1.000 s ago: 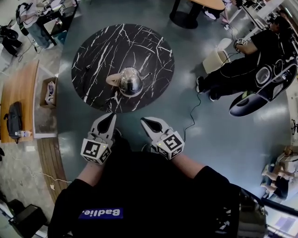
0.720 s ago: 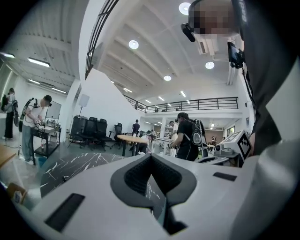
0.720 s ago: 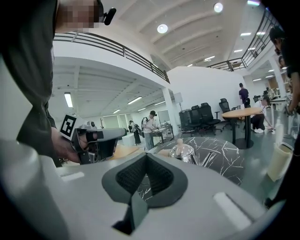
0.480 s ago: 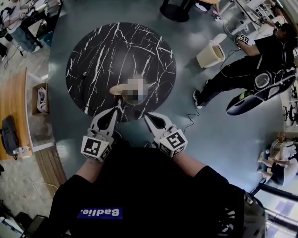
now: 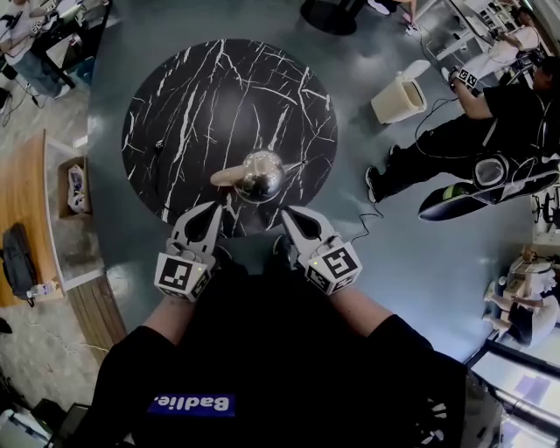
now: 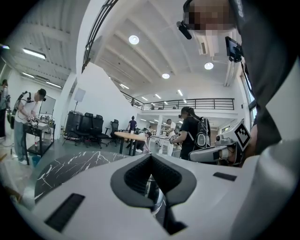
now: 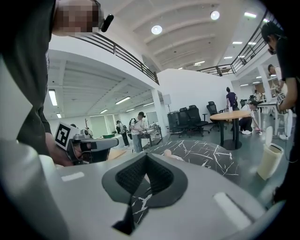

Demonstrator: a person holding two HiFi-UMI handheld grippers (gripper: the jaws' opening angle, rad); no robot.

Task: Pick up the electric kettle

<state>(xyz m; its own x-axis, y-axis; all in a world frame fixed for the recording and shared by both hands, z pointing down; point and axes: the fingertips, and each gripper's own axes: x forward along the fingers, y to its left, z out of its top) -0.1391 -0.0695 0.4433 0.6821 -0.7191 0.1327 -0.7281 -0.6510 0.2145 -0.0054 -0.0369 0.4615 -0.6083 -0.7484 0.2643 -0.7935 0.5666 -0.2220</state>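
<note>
The electric kettle [image 5: 260,173] is shiny steel with a tan handle [image 5: 225,178] pointing left. It stands near the front edge of the round black marble table [image 5: 201,96]. My left gripper [image 5: 211,213] is shut and empty, just short of the kettle on its left. My right gripper [image 5: 292,216] is also shut and empty, just short of it on the right. In the left gripper view the shut gripper [image 6: 151,180] shows a strip of steel kettle [image 6: 156,204] below the notch. In the right gripper view the shut gripper [image 7: 146,176] points over the table [image 7: 201,152].
A beige bin [image 5: 398,96] and a seated person [image 5: 490,114] are on the floor to the right, with a cable [image 5: 367,219] trailing near the table. A wooden bench [image 5: 26,201] and a cardboard box [image 5: 74,185] stand at the left. Another table's base [image 5: 337,13] is beyond.
Both grippers have moved forward to the table's near edge, closing in on either side of the kettle. Their jaws stayed shut.
</note>
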